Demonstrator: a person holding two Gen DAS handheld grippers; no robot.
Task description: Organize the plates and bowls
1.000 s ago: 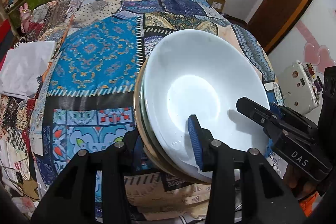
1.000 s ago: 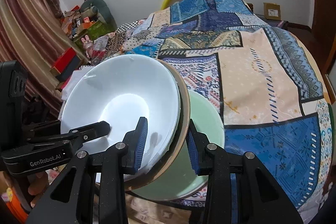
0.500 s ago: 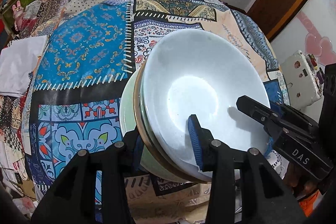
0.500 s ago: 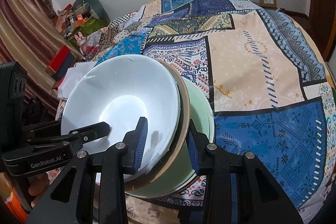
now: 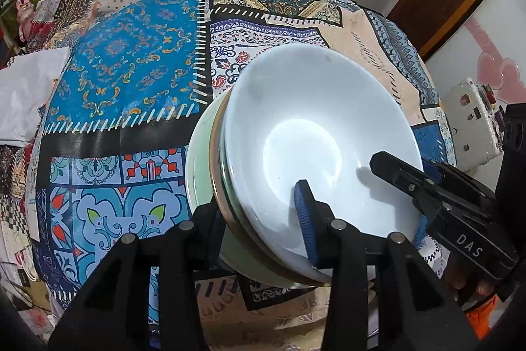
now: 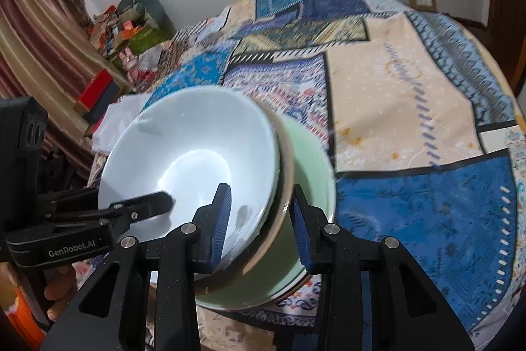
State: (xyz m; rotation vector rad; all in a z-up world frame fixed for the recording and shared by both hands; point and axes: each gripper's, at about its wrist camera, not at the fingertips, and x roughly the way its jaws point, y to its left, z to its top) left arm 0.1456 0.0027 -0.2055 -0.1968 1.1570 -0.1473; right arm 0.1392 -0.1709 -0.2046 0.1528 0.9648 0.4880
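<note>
Patchwork cloth [image 5: 125,81] under everything; my left gripper [image 5: 263,219] and right gripper [image 6: 259,219] both clamp the bowl stack [image 5: 315,147], green plate [image 6: 309,186] at 3 o'clock.

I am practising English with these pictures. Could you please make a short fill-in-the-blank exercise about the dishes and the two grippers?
1. The top bowl in the stack is ___ in colour.
2. The widest dish at the bottom of the stack is pale ___.
3. Both the left gripper and the right gripper clamp the stack at its ___.
4. The patchwork cloth lies ___ the stack.

Missing words: white; green; rim; under
</note>
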